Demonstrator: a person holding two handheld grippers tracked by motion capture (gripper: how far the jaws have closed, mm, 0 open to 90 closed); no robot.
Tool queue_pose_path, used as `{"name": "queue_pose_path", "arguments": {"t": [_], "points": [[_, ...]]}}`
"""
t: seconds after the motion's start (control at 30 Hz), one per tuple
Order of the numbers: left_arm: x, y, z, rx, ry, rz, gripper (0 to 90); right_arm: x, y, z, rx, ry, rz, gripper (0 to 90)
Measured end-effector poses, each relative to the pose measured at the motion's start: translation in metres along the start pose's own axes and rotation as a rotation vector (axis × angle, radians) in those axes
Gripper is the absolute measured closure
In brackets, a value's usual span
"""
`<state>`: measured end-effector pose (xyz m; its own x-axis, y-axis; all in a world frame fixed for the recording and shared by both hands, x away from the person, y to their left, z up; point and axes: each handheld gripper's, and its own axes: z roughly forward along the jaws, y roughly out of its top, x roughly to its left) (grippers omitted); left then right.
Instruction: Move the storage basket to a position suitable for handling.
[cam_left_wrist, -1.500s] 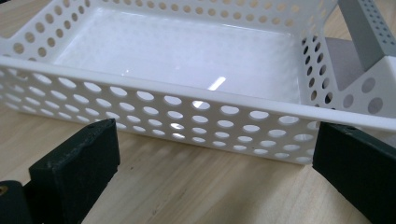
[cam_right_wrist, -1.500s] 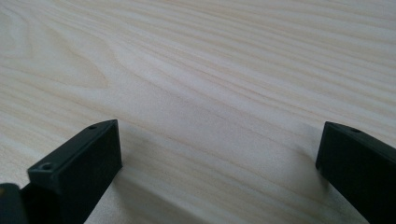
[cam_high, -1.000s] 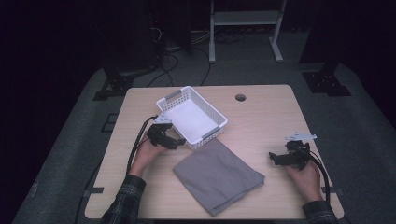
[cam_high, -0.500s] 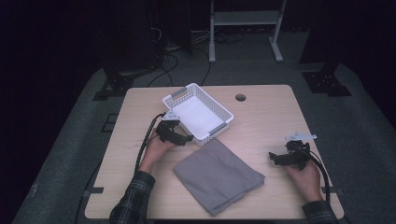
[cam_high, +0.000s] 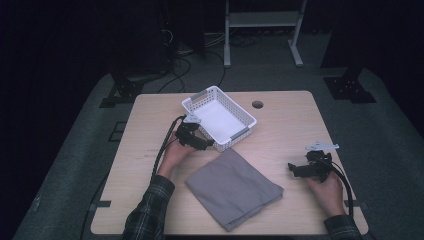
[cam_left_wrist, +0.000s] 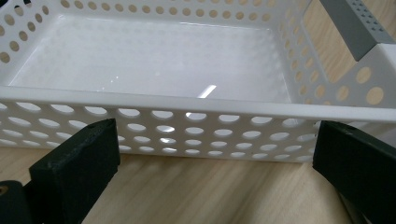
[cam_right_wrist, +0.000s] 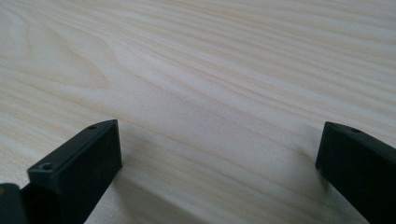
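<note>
Sizing up the risks, from the biggest thing down:

Desk (cam_high: 280, 125): pale smooth wood, so light things may slide on it. A nudge could send the basket skating toward the far edge, I judge.

Grey cloth (cam_high: 234, 189): folded, lying flat near the front edge, between the two hands; its far corner lies just beside the basket's near wall. If the basket gets dragged toward the person, it could ride up on that corner and rumple the fold.

White basket (cam_high: 219, 116): empty, perforated walls, standing at an angle on the far-left part of the desk, beyond the cloth. It looks light, so a pinch on one long wall may tip it rather than lift it level.

Left hand-held gripper (cam_high: 194, 142): jaws spread wide, holding nothing, facing the basket's near long wall (cam_left_wrist: 196, 128) from just outside it. Both jaws stand outside the wall, with neither over the rim; closing from here would likely push the basket away instead of gripping it.

Right hand-held gripper (cam_high: 306, 170): jaws wide apart, holding nothing, low over bare wood (cam_right_wrist: 196, 93) right of the cloth and apart from it. Little risk here, though its trailing cable could snag the cloth on a reach across.
</note>
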<state>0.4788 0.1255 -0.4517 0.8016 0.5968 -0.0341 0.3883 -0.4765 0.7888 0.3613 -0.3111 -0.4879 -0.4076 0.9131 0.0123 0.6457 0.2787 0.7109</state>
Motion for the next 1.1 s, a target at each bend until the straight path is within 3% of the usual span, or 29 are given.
{"name": "queue_pose_path", "arguments": {"t": [0.17,0.3,0.53,0.77,1.1], "points": [[-0.003,0.004,0.006,-0.013,-0.007,-0.007,0.0,0.0,0.0,0.0,0.0,0.0,0.0,0.0],[-0.003,0.003,0.002,0.005,-0.02,-0.01,0.0,0.0,0.0,0.0,0.0,0.0,0.0,0.0],[-0.006,-0.005,-0.019,0.004,-0.009,0.006,0.0,0.0,0.0,0.0,0.0,-0.001,0.002,0.0],[-0.012,-0.024,-0.046,0.016,0.025,-0.009,0.0,0.0,0.0,0.0,0.001,0.002,-0.001,0.0],[-0.022,-0.046,-0.066,0.047,0.056,-0.01,0.0,0.001,-0.001,-0.001,0.0,-0.004,0.001,0.0]]}}
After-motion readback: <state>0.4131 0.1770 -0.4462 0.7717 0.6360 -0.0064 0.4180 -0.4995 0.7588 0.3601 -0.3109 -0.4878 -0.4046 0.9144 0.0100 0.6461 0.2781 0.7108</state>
